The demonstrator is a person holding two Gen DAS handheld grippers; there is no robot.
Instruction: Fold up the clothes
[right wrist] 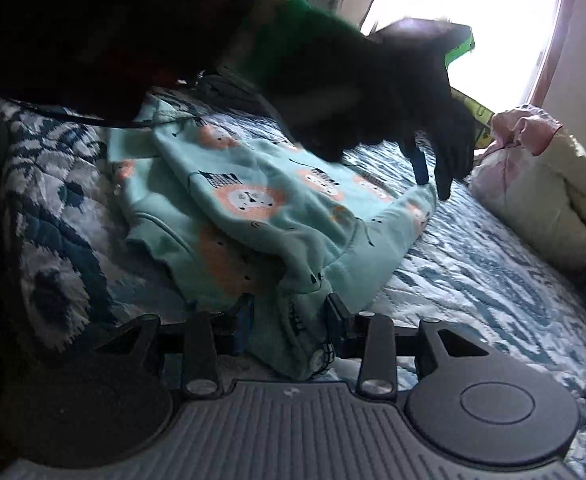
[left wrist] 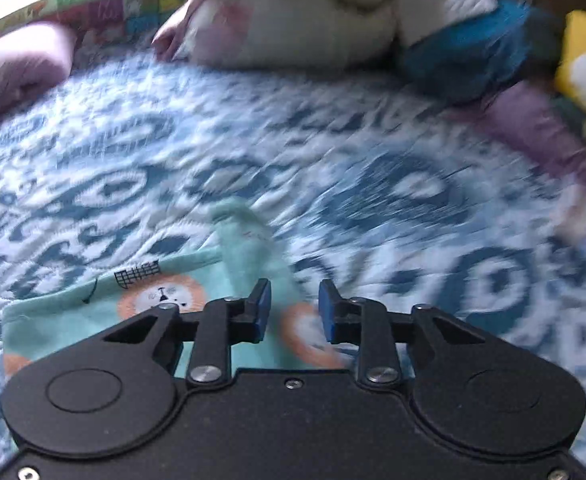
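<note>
Gripping the mint garment (right wrist: 253,216), right gripper's (right wrist: 289,328) fingers (right wrist: 335,316) stand part-open.

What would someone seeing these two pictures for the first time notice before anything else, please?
First, the mint-green fleece garment printed with orange lions, lying rumpled in the middle of the blue-and-white patterned quilt. Next, the right claw at the garment's near edge, a bunched fold of fleece between its fingers. Then the left claw, jaws apart above the garment's far end, and the bright window behind.

Motion-blurred quilt (left wrist: 333,152); backlit, silhouetted left gripper (right wrist: 433,184).
</note>
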